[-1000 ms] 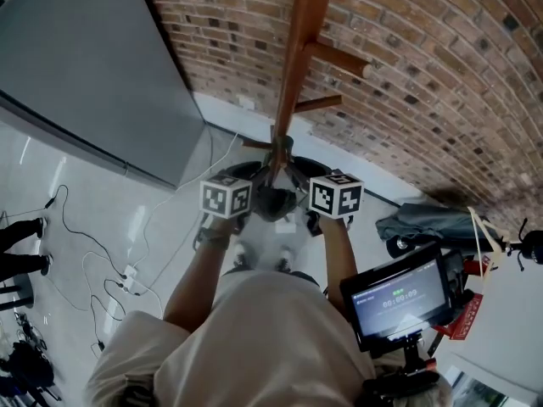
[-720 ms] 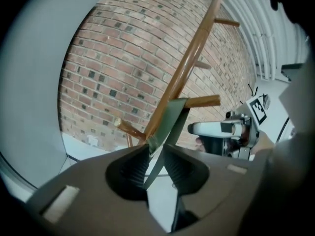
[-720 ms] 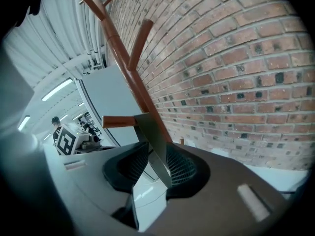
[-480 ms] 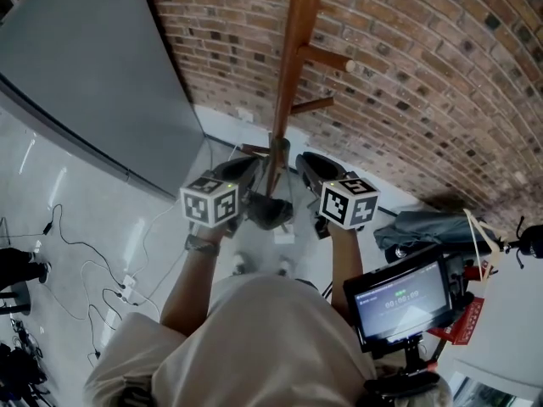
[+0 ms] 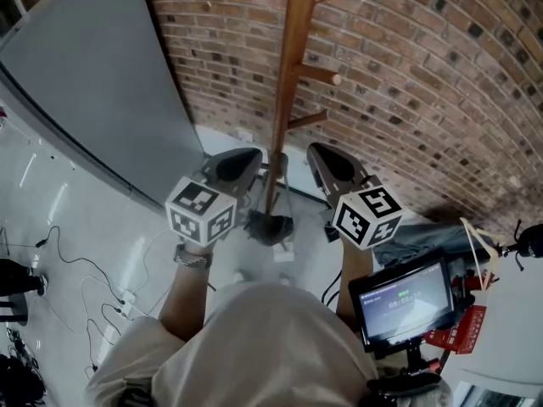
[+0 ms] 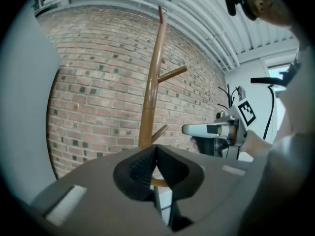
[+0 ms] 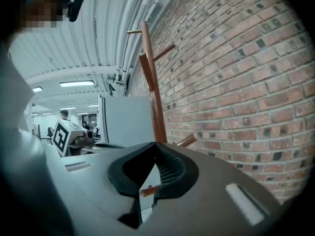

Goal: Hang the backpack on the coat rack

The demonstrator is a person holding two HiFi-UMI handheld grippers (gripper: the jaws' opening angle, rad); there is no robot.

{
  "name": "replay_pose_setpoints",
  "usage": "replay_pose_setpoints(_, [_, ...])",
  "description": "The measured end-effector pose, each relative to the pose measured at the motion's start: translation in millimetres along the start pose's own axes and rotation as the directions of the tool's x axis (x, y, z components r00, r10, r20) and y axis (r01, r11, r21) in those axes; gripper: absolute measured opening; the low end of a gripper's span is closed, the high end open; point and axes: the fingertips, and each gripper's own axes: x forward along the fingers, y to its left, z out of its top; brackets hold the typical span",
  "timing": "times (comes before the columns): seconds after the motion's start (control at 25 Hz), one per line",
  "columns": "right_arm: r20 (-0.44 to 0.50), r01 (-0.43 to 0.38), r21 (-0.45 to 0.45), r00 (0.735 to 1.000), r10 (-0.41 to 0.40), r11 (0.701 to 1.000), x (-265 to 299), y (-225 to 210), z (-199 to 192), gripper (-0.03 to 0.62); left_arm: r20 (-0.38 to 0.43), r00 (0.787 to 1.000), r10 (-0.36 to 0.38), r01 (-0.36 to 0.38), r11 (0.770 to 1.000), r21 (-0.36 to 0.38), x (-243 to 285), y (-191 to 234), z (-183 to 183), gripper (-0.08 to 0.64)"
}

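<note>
The left gripper [image 6: 156,146] has its jaws pressed together on nothing. The right gripper [image 7: 155,143], whose jaws have just been closing, likewise meets tip to tip with nothing between. Both flank the pole of the wooden coat rack [image 5: 284,83]; a dark bag-like shape [image 5: 270,225], apparently the backpack, lies at the pole's foot, below and apart from them, and the digits on the small monitor [image 5: 404,299] are too blurred to read.

The coat rack [image 5: 295,58] stands before the brick wall [image 5: 424,75] — panel [image 5: 85,83] left, screen [image 5: 403,299] nearer right.
</note>
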Motion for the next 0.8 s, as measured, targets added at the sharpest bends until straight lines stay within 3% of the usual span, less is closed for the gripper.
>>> replay_pose_setpoints(0.2, [0.07,-0.023,-0.002,0.997,0.023,1.0,-11,8,28,0.0,0.015,0.999,0.033,-0.034,0.989,0.142,-10,-10,23,0.0])
replay_pose_setpoints(0.32, [0.097,-0.009,-0.027,0.995,0.012,1.0,-18,10,40,0.0,0.038,0.998,0.041,-0.047,0.981,0.19,-16,-15,35,0.0])
replay_pose_setpoints(0.48, [0.115,-0.014,-0.047,0.993,0.019,0.999,-23,15,50,0.0,0.081,0.996,0.036,-0.051,0.981,0.189,-21,-18,47,0.0])
replay_pose_setpoints(0.8, [0.102,-0.017,-0.039,0.995,0.021,0.999,-24,15,45,0.0,0.086,0.995,0.046,-0.06,0.984,0.167,-18,-17,45,0.0])
